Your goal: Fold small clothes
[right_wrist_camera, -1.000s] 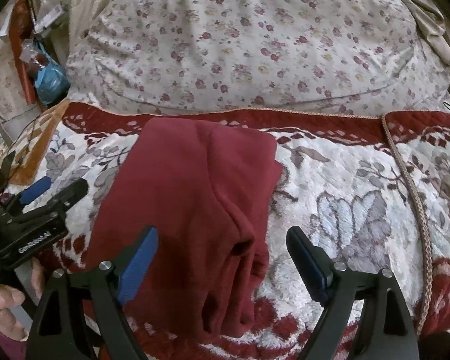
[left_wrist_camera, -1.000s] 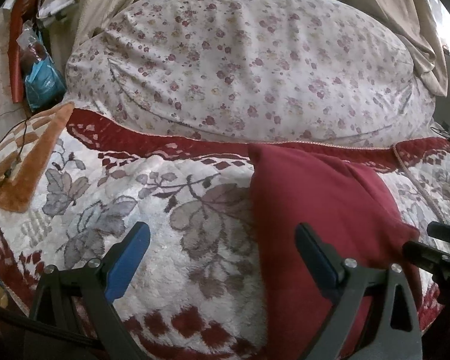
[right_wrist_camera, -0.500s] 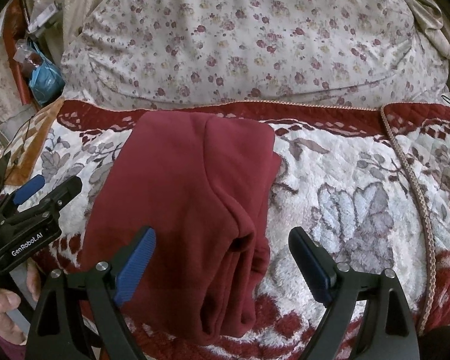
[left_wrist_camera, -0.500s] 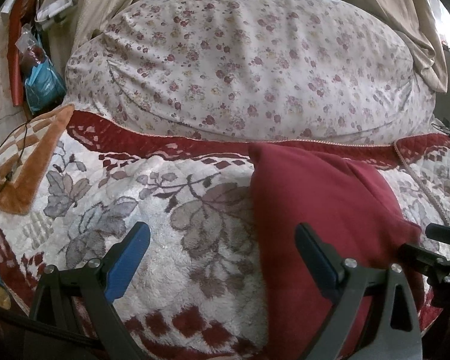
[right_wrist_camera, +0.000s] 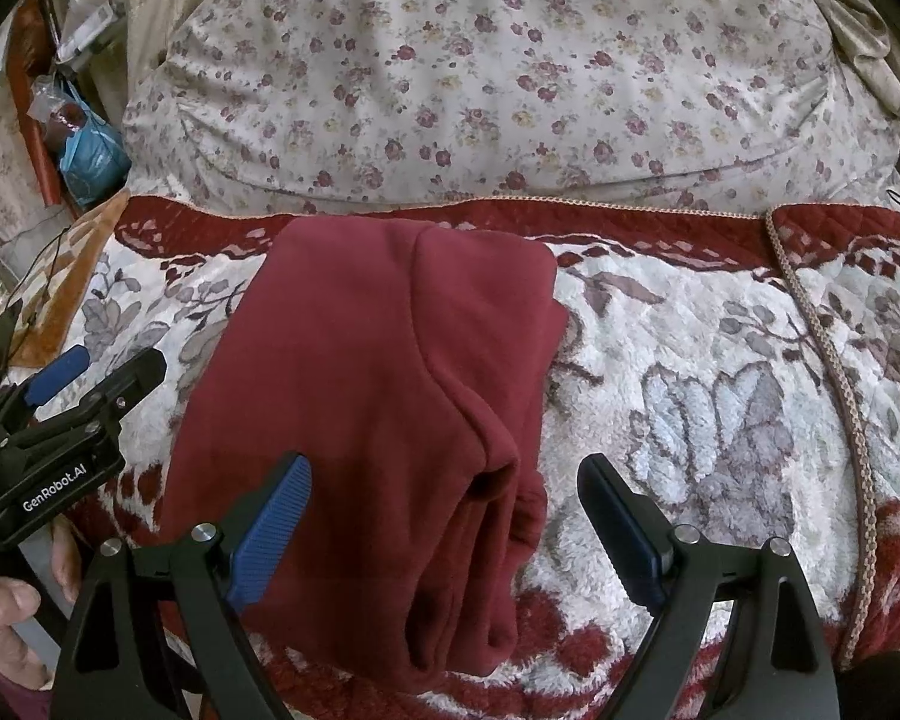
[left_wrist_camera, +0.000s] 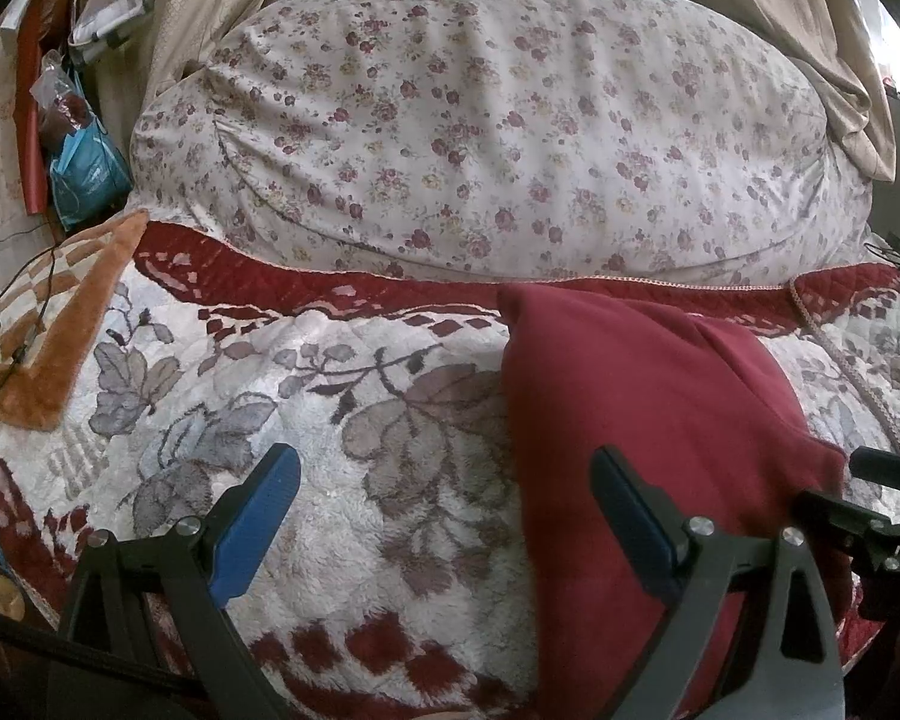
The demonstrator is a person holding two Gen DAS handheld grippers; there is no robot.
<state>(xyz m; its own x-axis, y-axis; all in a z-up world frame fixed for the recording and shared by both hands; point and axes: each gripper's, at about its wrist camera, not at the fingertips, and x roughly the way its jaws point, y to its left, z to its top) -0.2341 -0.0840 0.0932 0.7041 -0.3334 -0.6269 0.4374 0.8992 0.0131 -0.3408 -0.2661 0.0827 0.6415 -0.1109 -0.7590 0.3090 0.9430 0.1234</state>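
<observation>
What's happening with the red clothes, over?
Left tool open, empty. Right tool open over red garment. Garment folded on blanket. Nothing blocking.

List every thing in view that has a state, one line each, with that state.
Red garment: folded lengthwise, lying flat on the blanket, ungripped.
Left tool: open, empty, its right finger over the garment's left edge.
Right tool: open, empty, straddling the garment's near right part.
Plush blanket: spread flat.
Floral bedding: bulging.

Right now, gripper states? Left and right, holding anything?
Left gripper: open, holding nothing, one finger over the red garment.
Right gripper: open, holding nothing, jaws either side of the garment's folded edge.
</observation>
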